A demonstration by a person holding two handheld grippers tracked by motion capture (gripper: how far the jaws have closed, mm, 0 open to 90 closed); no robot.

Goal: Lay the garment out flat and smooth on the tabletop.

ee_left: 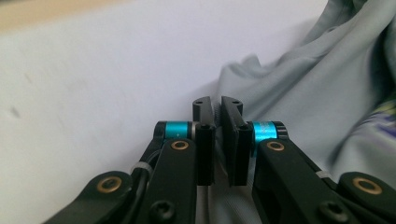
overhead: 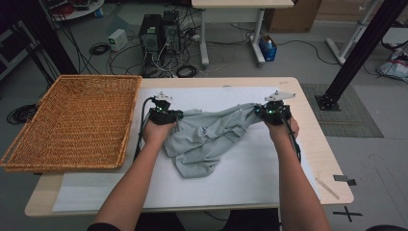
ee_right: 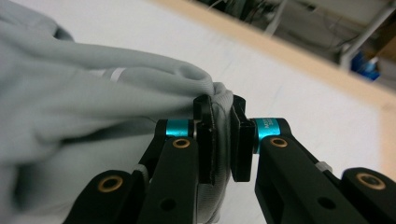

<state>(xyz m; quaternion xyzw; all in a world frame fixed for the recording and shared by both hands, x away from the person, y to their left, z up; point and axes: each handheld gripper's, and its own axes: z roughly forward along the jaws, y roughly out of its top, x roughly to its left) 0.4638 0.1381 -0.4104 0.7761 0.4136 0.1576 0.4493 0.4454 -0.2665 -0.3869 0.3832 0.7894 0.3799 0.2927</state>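
A crumpled grey garment lies on the white sheet in the middle of the table. It is stretched between my two grippers. My left gripper is at the garment's left end. In the left gripper view its jaws stand almost together, with a thin fold of the grey garment running up between them. My right gripper is at the garment's right end. In the right gripper view it pinches a bunched hem of the garment between its pads.
A large wicker basket sits on the table's left part, close to my left hand. The wooden table edge runs along the right. A pale strip lies near the front right corner. Computers and cables stand on the floor beyond.
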